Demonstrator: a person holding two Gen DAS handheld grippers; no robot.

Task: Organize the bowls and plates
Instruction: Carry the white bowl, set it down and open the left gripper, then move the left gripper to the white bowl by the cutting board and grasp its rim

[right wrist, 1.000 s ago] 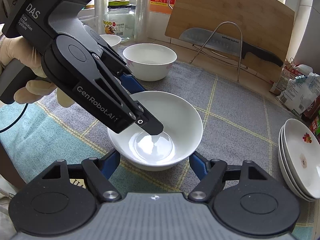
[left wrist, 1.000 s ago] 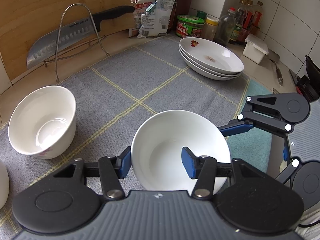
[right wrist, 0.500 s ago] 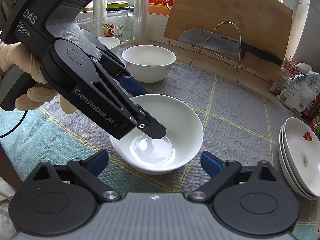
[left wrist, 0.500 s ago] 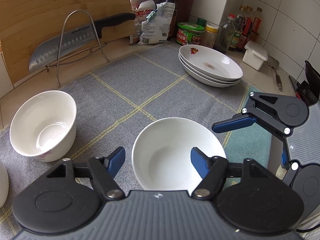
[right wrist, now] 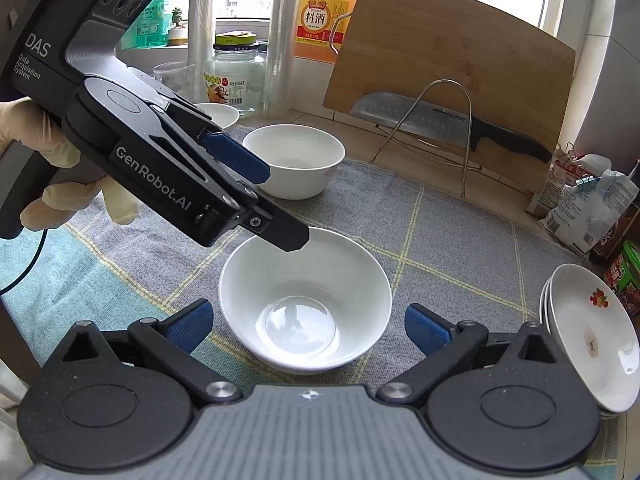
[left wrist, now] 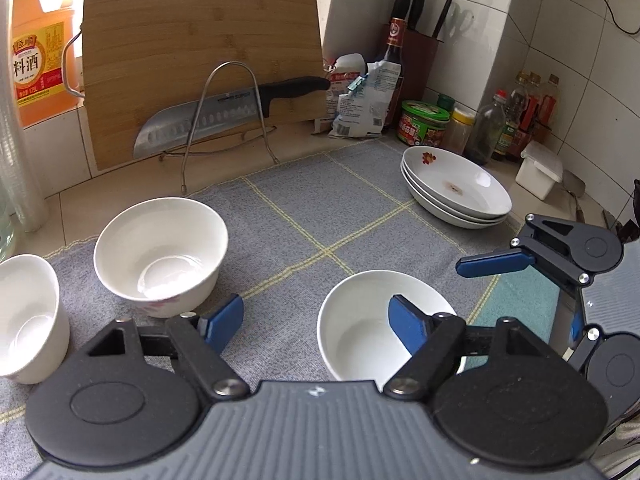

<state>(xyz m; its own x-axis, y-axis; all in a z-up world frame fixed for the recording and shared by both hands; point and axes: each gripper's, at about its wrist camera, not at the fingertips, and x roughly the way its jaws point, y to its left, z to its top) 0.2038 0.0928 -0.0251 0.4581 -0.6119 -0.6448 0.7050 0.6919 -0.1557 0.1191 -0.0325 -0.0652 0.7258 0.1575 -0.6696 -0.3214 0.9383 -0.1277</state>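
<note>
Kitchen tabletop under a grey checked mat [right wrist: 460, 248] carries everything. At its near edge sits the bowl [right wrist: 306, 300], upright, white, glossy, empty, round so no long axis matters. It lies straight ahead of the right hand-held gripper [right wrist: 306, 326], whose jaws stand wide on either side of it, touching nothing. The left hand-held gripper [left wrist: 316, 322] is also spread wide and empty; one blue finger hangs over the bowl's rim, the other off toward the second bowl [left wrist: 160, 254]. The right one looks better lined up. Beyond the bowl stands the second bowl, then a third [left wrist: 28, 316] farther left. Plates [left wrist: 456, 188] are stacked well right of the bowl.
</note>
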